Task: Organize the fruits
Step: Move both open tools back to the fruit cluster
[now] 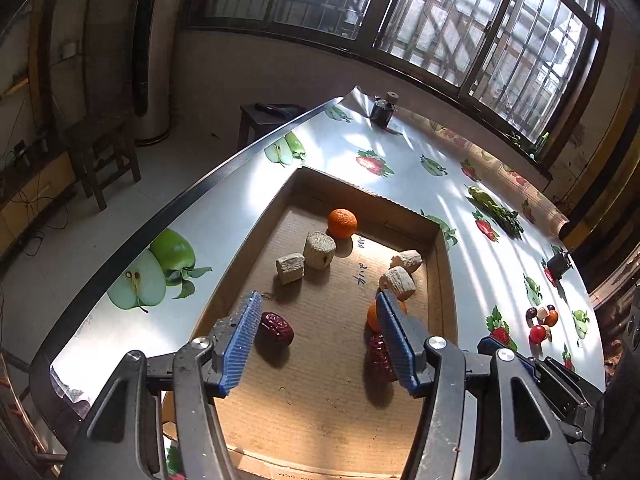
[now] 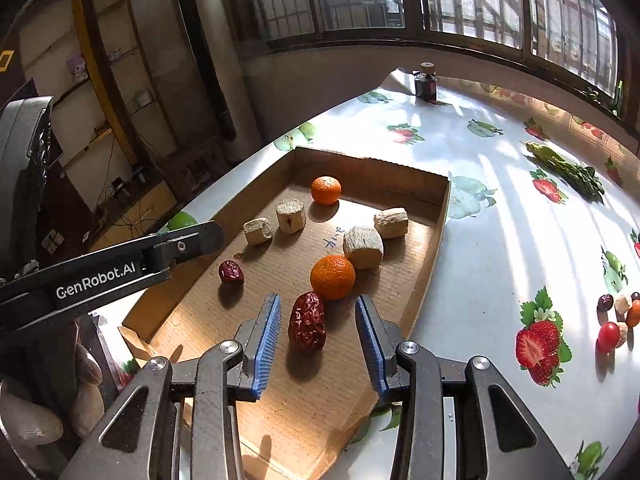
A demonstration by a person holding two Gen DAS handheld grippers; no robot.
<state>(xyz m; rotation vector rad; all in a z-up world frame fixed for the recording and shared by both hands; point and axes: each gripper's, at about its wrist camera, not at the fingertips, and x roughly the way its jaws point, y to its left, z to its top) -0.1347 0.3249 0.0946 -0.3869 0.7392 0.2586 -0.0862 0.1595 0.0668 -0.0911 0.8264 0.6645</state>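
A shallow cardboard tray (image 1: pixel 372 204) (image 2: pixel 438 236) lies on the fruit-print table. It holds two oranges (image 2: pixel 326 190) (image 2: pixel 333 277), two red dates and several beige cut chunks (image 2: pixel 363 247). My left gripper (image 1: pixel 320 300) hangs open above the tray. One date (image 1: pixel 276 328) lies just inside its left finger. The other date (image 1: pixel 378 356) and an orange (image 1: pixel 373 317) are partly hidden behind its right finger. My right gripper (image 2: pixel 318 302) is open, and the larger date (image 2: pixel 307 322) lies on the cardboard between its pads, untouched. The smaller date (image 2: pixel 231 272) lies below the left gripper's finger (image 2: pixel 188 244).
Small loose fruits, a cherry tomato (image 2: pixel 608 336) among them, sit on the table (image 2: pixel 480 280) to the right of the tray. A green leafy bunch (image 2: pixel 568 168) and a dark bottle (image 2: pixel 425 82) lie farther back. The table's edge (image 1: pixel 200 188) drops off left of the tray.
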